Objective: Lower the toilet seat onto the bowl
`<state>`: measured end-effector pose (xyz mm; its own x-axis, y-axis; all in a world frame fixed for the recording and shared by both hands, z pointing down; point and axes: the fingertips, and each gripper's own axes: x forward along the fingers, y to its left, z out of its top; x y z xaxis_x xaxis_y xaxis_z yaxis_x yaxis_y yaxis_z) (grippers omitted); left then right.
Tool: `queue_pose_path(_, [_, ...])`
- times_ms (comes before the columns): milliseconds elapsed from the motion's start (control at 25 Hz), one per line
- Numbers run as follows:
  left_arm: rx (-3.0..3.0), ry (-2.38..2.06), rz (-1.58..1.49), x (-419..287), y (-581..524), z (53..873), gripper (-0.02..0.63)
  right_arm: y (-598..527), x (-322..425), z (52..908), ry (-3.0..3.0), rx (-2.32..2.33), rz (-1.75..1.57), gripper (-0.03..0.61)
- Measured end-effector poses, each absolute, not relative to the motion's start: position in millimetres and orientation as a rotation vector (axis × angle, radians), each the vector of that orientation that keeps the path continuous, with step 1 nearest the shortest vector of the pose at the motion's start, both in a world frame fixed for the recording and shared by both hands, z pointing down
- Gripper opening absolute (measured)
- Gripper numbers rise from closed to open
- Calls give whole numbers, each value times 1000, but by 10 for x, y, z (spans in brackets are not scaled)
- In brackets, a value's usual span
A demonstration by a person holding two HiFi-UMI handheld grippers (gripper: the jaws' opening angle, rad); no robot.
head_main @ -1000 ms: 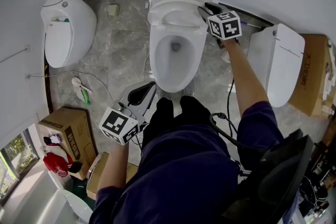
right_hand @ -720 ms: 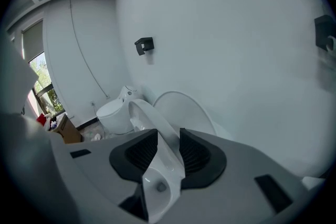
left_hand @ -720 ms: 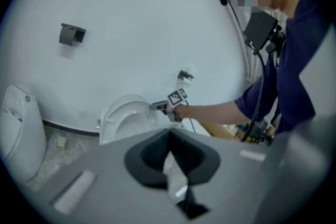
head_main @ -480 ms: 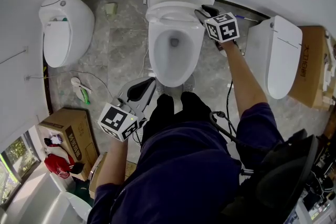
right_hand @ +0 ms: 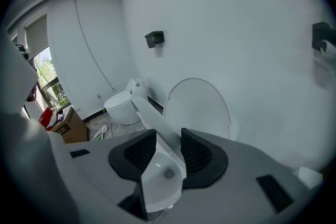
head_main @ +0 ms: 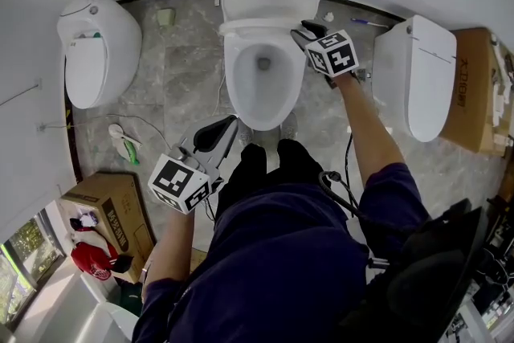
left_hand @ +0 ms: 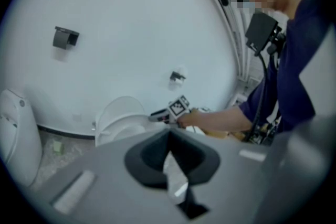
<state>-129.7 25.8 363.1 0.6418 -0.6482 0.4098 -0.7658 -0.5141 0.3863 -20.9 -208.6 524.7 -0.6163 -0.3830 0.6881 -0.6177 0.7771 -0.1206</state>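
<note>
The right gripper [right_hand: 169, 135] has its fingers spread, just opened wider, with the toilet seat [right_hand: 146, 114] rim loose between them above the bowl [right_hand: 165, 178]. The lid [right_hand: 199, 107] stands upright beyond. The left gripper [head_main: 231, 123] holds its fingers pressed together and empty near the bowl's front, with bare floor [head_main: 193, 52] beside.

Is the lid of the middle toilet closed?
No, the toilet lid stands upright against the wall.
</note>
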Motion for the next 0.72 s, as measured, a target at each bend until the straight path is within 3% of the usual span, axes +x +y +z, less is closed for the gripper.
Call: queue_pose_path(720, [2376, -1027, 304, -1134, 379, 3565, 3, -1376, -163, 5420, -2244, 617, 466, 153])
